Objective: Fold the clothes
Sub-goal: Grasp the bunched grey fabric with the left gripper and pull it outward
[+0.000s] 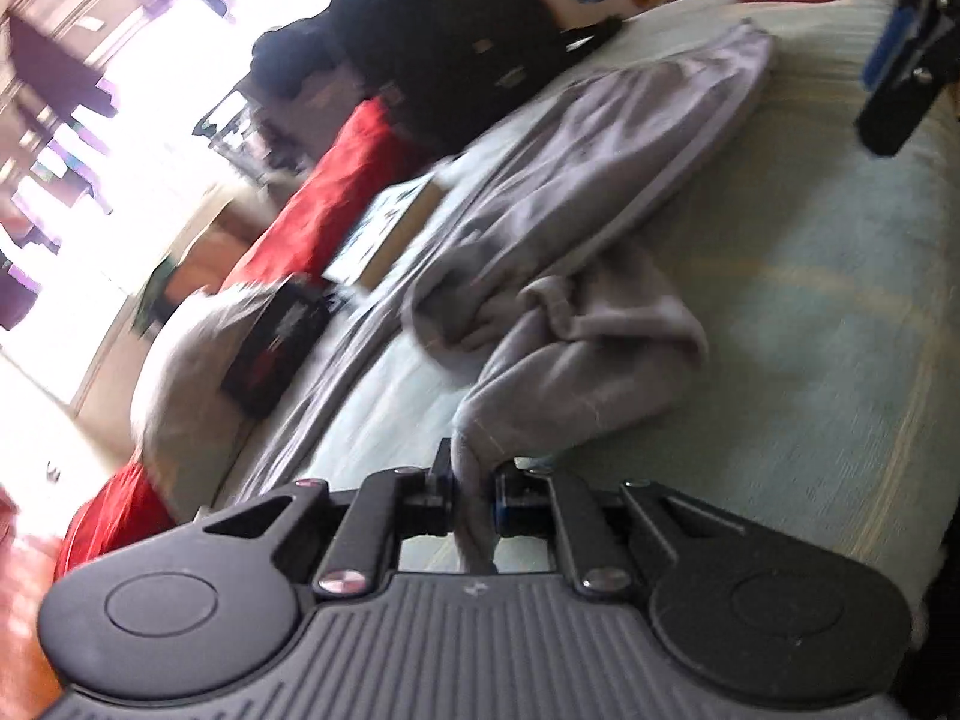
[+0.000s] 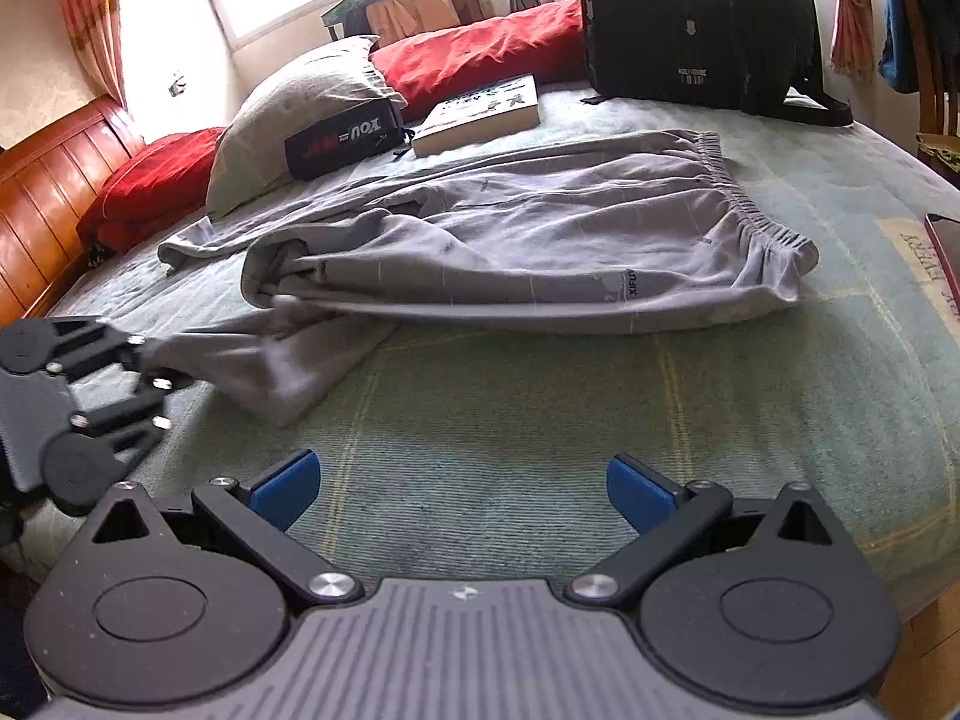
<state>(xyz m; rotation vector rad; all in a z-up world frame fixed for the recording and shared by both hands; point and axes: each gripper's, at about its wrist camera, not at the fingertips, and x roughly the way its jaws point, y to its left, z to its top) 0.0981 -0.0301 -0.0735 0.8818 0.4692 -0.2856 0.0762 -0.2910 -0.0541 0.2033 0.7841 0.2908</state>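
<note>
On my left wrist view, tilted and motion-blurred, the left gripper (image 1: 473,501) sits at the bottom centre with its jaws drawn narrow and pinching a leg end of the grey trousers (image 1: 576,228). The cloth runs from between the fingers up through the middle of the frame, bunched mid-frame, with the waistband toward the upper right. Under them lies the pale green bedspread (image 1: 810,300). At the far upper right I see part of the right gripper (image 1: 906,54), dark with a blue pad. Left of the trousers are a book (image 1: 390,234), a black pouch (image 1: 276,348) on a grey pillow (image 1: 180,372), and red bedding (image 1: 336,192).

On my right wrist view, the right gripper (image 2: 463,495) is at the bottom centre, jaws spread wide, blue pads (image 2: 288,489) well apart and nothing between them, above bare bedspread (image 2: 540,432). The trousers (image 2: 510,240) lie across the middle of the frame, elastic waistband at the right, legs trailing left. At the left edge the left gripper (image 2: 141,354) clamps the lower leg's end. Behind, in the upper frame, are the book (image 2: 480,114), the pouch (image 2: 342,144), the pillow (image 2: 288,102), red cushions (image 2: 480,54), and a black backpack (image 2: 696,18).
</note>
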